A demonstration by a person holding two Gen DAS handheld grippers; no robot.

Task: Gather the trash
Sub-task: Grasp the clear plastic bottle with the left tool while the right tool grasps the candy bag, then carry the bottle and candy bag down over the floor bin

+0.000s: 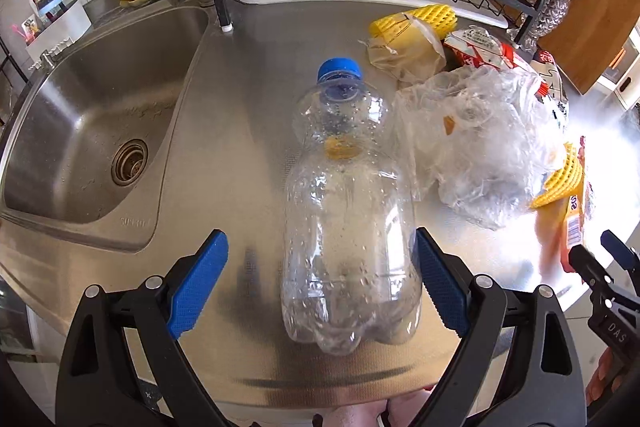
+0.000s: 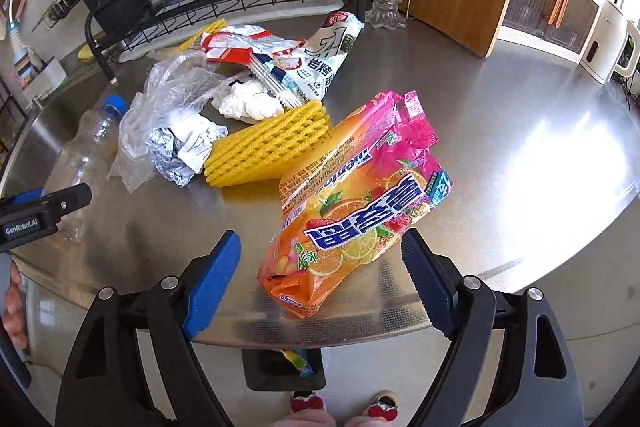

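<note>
- The left gripper (image 1: 320,285) has its blue-padded fingers (image 1: 198,285) spread apart on either side of a clear plastic bottle (image 1: 348,223); the bottle lies on the steel tabletop (image 1: 248,131) with its base between the fingers and its blue cap (image 1: 340,69) pointing away from them. The right-hand pad sits just beside the bottle's wall; whether it touches cannot be told. The left-hand pad stands clear of it.
- A small yellow patch shows through the bottle's middle, with no print that can be read.
- Past the left gripper's right finger lies a crumpled clear plastic bag (image 1: 476,143), with yellow foam netting (image 1: 424,19) and printed wrappers beyond it.
- Off to the left of those fingers is a steel sink (image 1: 100,131), whose front edge bears a faint stamped mark too blurred to read.
- The right gripper (image 2: 320,283) also has its fingers (image 2: 212,287) apart, around the near end of an orange and pink candy bag (image 2: 360,203) lying on the tabletop; neither pad visibly presses it.
- The candy bag reads "mentos" along one side, with large blue Chinese characters across its face, seen upside down.
- Ahead and left of the right fingers sit a yellow foam net (image 2: 268,147), crumpled white paper (image 2: 248,103) and a white wrapper (image 2: 320,63) with dark Chinese print.
- At the left edge of the right wrist view, the other gripper's body carries a "GenRobot.AI" label (image 2: 22,225).
</note>
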